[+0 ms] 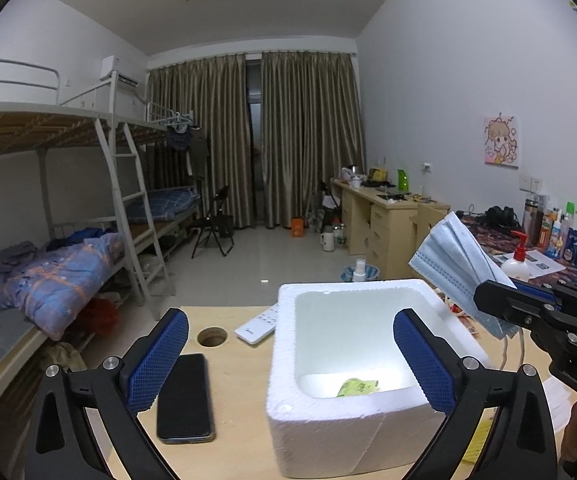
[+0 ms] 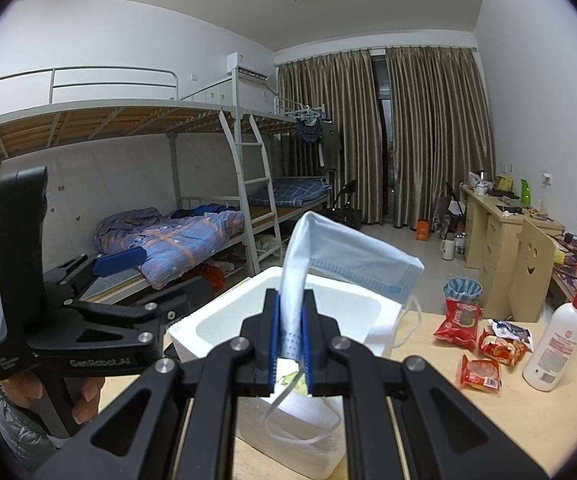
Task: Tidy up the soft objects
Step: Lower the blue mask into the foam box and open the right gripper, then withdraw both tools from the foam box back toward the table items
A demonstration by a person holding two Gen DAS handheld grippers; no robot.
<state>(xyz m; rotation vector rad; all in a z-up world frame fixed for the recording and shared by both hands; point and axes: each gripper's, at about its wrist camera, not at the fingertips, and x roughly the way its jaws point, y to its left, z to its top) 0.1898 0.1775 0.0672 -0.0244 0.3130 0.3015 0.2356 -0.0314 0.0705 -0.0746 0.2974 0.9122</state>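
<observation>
A white foam box (image 1: 352, 412) sits on the tabletop (image 1: 232, 400), holding only a yellow-green scrap (image 1: 358, 386). Above the box, the right gripper (image 2: 290, 332) clamps a folded blue face mask (image 2: 352, 260), not yet dropped in. Beside the box, the left gripper (image 1: 288, 360) gapes wide, empty. Red snack packets (image 2: 458, 318) wait right of the box.

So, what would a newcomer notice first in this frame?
The pale blue face mask pinched upright in the shut right gripper, above the white foam box on the wooden table. Next, the left gripper, wide open and empty, framing that box, with a black phone lying left of it.
</observation>
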